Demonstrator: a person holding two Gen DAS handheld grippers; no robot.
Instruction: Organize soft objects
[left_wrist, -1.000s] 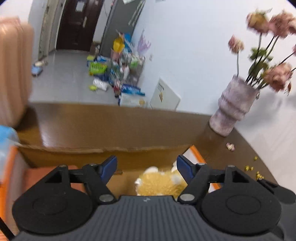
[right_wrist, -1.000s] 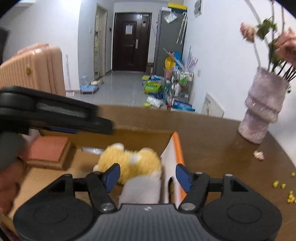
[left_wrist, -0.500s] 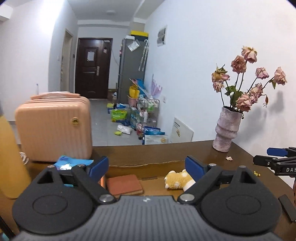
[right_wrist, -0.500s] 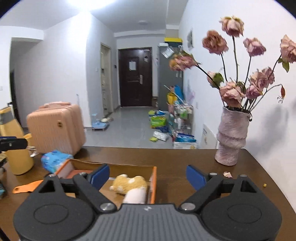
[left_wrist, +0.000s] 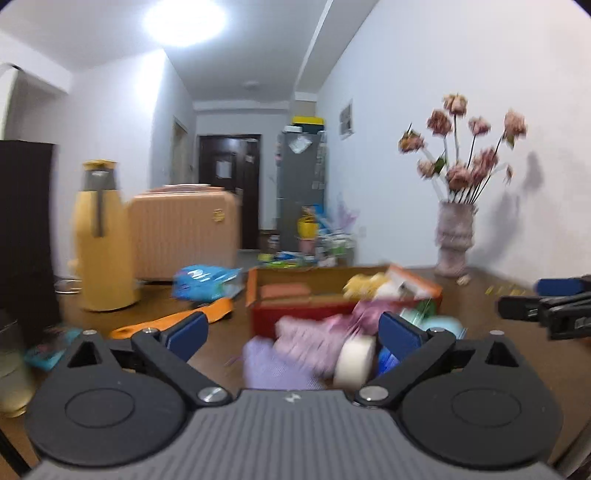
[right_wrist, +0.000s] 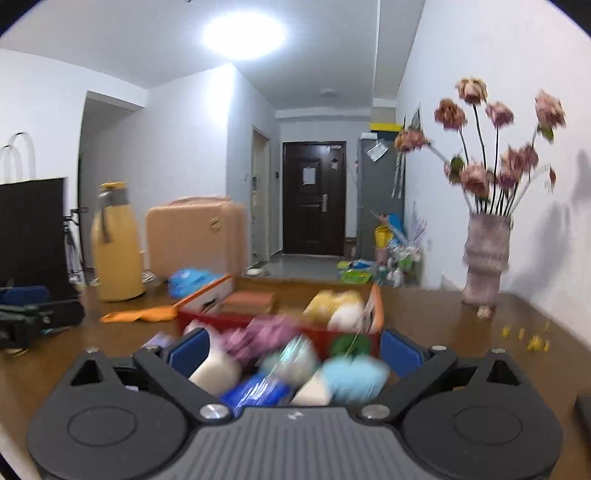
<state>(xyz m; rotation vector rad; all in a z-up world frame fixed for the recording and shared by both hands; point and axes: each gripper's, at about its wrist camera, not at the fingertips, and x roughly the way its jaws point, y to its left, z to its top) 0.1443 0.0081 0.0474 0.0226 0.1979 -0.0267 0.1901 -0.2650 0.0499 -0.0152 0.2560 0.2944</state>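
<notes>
An orange cardboard box (left_wrist: 288, 314) stands on the brown table and holds a yellow plush toy (left_wrist: 364, 284) and a reddish pad (left_wrist: 284, 291). The box (right_wrist: 258, 321), the plush toy (right_wrist: 332, 301) and the pad (right_wrist: 249, 299) also show in the right wrist view. In front of the box lies a blurred heap: a pink soft item (left_wrist: 314, 339), a lilac cloth (left_wrist: 266, 365), a white roll (left_wrist: 354, 362), a light blue fluffy item (right_wrist: 354, 373), a blue packet (right_wrist: 258, 391). My left gripper (left_wrist: 291, 332) and right gripper (right_wrist: 291, 349) are open and empty, just behind the heap.
A yellow thermos (left_wrist: 103, 240), a blue packet (left_wrist: 203, 282) and an orange flap (left_wrist: 177, 319) are to the left. A vase of dried roses (left_wrist: 454, 236) stands at the back right. A pink suitcase (left_wrist: 184, 229) is behind the table. Yellow crumbs (right_wrist: 524, 336) lie to the right.
Both grippers have pulled back from over the box and risen. The heap of soft items in front of the box has come into view. Both views are blurred by motion.
</notes>
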